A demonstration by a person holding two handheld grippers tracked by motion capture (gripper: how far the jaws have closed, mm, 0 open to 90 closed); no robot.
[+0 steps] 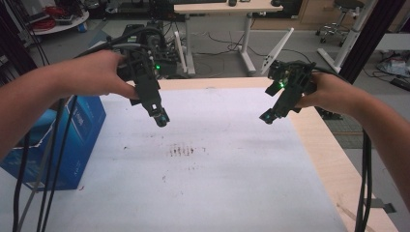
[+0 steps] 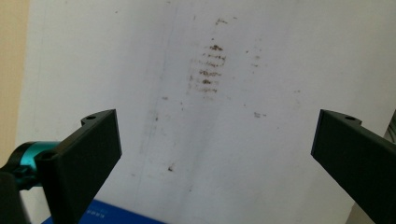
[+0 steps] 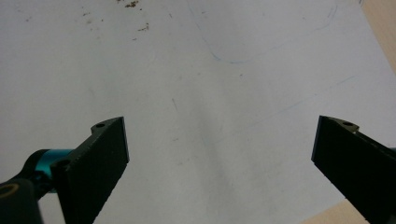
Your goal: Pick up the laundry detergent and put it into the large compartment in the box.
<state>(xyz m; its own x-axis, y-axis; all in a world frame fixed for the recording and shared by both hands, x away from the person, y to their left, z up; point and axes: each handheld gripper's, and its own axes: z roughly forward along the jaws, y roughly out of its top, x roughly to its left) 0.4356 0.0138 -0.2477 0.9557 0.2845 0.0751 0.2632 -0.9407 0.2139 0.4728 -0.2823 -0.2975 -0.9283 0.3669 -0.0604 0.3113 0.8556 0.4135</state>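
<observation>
- I've got the left gripper [image 1: 162,118] hanging above the white sheet [image 1: 232,193] on the worktop [image 1: 319,140], tip pointing down; in the left gripper view its jaws stand wide apart with nothing between them.
- The right gripper [image 1: 267,117] hangs over the sheet's far right part, near its edge, also tilted down. In the right gripper view its jaws are spread just as wide, with bare sheet [image 3: 210,116] between them.
- Nearest thing below me is the patch of brown smudges [image 1: 182,151], lying mid-sheet between the two grippers and a little nearer the person. The left gripper view looks straight onto those marks [image 2: 208,70].
- The blue box [image 1: 72,145] sits at the left edge of the worktop, just beside the left forearm, with black cables [image 1: 53,164] draped across its face.
- Risk one, as I judge it: swing the left arm and those cables could drag or tip the box.
- Risk two: drop either gripper too steeply and an open jaw tip could catch and wrinkle the sheet.
- Risk three: the right gripper is close to the sheet's edge, so a sideways drift could lift that border.
- Faint blue pen lines [image 3: 261,51] show on the sheet under the right gripper; I can't tell what they outline.
</observation>
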